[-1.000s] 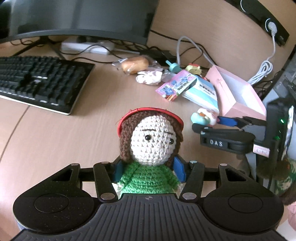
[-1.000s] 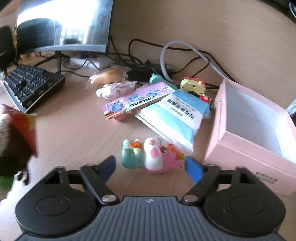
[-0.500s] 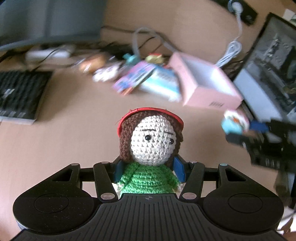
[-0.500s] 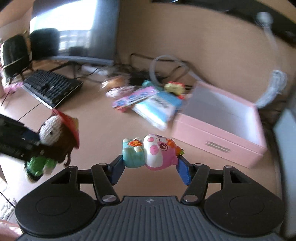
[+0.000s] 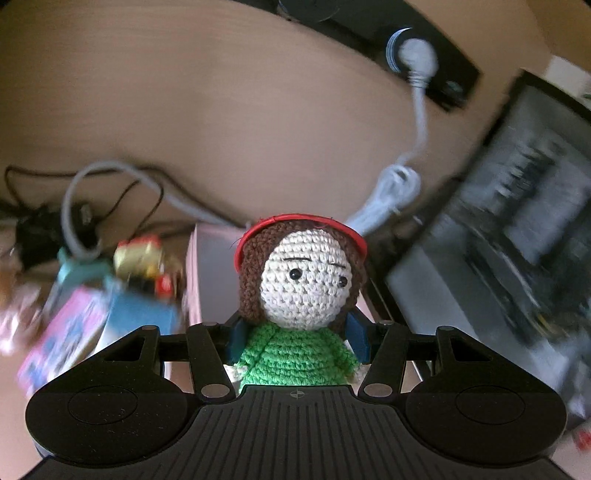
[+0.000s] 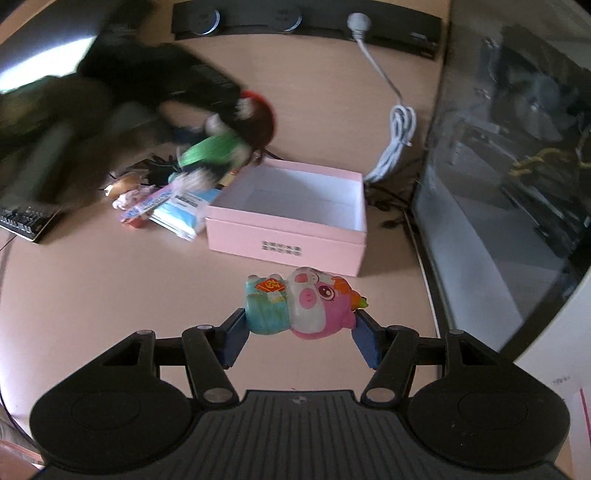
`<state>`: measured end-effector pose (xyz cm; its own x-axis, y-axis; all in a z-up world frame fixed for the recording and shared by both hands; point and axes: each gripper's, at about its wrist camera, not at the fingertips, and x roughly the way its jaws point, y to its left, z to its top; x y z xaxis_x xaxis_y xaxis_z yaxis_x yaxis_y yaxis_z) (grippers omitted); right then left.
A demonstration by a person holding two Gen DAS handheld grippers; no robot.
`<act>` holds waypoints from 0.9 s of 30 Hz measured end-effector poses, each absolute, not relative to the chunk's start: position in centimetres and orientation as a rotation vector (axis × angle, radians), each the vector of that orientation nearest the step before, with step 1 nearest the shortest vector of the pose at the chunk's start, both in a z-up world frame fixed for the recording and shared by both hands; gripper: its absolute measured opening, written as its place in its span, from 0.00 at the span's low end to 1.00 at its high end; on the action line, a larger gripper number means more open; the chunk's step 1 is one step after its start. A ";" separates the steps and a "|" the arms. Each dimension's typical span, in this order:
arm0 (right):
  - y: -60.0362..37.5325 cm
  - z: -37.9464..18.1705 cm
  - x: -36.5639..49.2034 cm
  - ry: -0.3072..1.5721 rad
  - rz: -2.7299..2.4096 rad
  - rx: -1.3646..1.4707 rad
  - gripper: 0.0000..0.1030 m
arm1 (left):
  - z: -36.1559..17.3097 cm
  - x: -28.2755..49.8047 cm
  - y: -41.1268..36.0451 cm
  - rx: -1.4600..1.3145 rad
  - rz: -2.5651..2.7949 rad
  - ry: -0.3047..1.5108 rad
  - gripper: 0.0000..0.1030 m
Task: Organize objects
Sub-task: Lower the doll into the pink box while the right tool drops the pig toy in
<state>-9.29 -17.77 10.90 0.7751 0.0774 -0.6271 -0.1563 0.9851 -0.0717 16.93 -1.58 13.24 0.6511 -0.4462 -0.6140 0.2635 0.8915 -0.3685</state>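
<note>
L gripper (image 5: 295, 338) clamps crocheted doll w/ green body, brown hair (image 5: 301, 295), held above pink open-top cardboard box (image 6: 291, 212); R gripper (image 6: 301, 338) grips pink-teal pig figurine (image 6: 301, 308) near box front

Setting: an office or home desk workstation. I work over a light wood desk top (image 6: 92, 295) with a matching wood back panel (image 5: 221, 110). A black power strip (image 6: 306, 22) is mounted along that panel; a white cable (image 6: 395, 144) is plugged into it and hangs down in a coil. A black keyboard (image 6: 26, 219) sits at my far left. A large dark monitor (image 6: 517, 129) stands at my right. Black cables (image 5: 40, 225) tangle at the desk's rear. Small clutter: a pink open box (image 6: 295, 210), snack packets (image 6: 159, 201), little toys (image 5: 142, 258).
</note>
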 end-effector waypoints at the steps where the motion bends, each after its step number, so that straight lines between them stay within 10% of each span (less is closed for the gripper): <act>1: -18.2 10.8 -9.3 0.675 0.124 -0.116 0.60 | 12.8 18.1 -2.5 -0.239 -0.383 0.753 0.58; 10: -19.8 9.3 -9.1 0.702 0.133 -0.105 0.60 | 5.8 21.8 -7.6 -0.109 -0.216 0.978 0.58; 27: -17.6 13.1 6.0 0.580 0.145 -0.057 0.65 | 10.2 8.1 7.2 -0.233 -0.243 0.774 0.55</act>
